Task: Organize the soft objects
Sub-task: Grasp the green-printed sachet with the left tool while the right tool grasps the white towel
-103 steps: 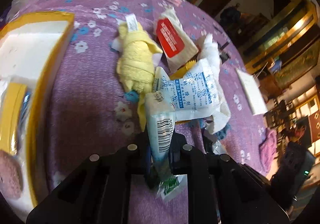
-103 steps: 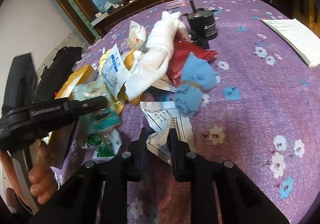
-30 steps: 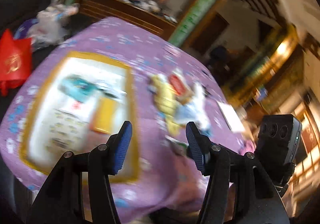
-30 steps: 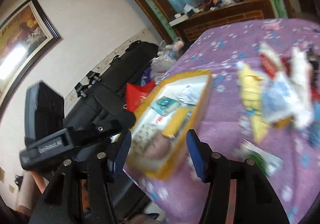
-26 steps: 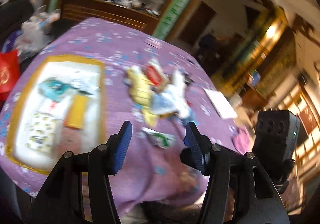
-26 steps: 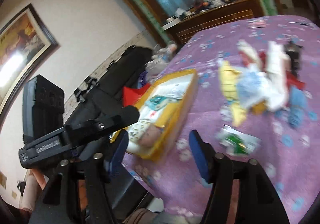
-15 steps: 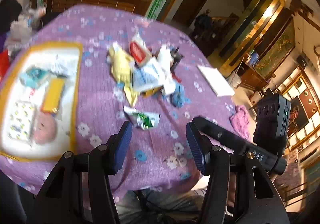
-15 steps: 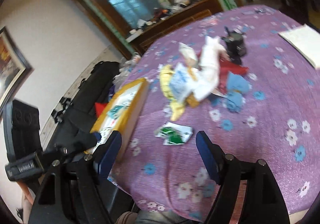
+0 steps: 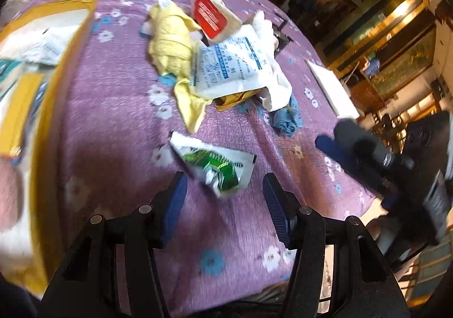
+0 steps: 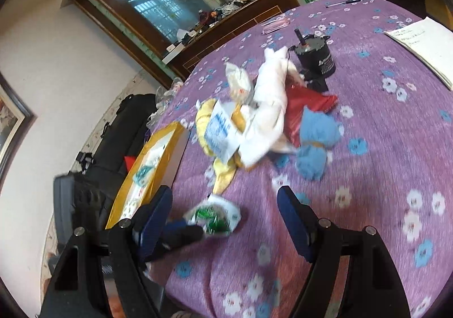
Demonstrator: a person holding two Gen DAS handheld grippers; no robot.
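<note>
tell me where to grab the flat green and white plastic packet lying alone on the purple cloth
Probably best at its raised, crumpled near edge: the green and white plastic packet lies flat, apart from the pile. Come from above with the open left gripper, already nearest, jaws straddling that short edge.

Green-white sachet (image 9: 218, 166): flat, crumpled, lies alone on purple cloth, near side of the pile, apart from it, w/ yellow tray (image 9: 59, 97) off to its left.

Pile, further back from sachet:
- Yellow cloth (image 9: 172, 43), rolled and knotted, white tag at far end, loose tail reaching toward sachet.
- White pkt w/ red label (image 9: 211, 16), tilted, leaning on yellow cloth's far-right side.
- White pouch w/ blue print (image 9: 229, 65), flat on top, overlapping yellow cloth.
- White cloth (image 10: 269, 116), long, bunched, draped across pile behind pouch.
- Red pkt (image 10: 305, 102), mostly under white cloth.
- Blue cloth (image 10: 315, 142), balled, right edge of pile, touching red pkt.
</note>
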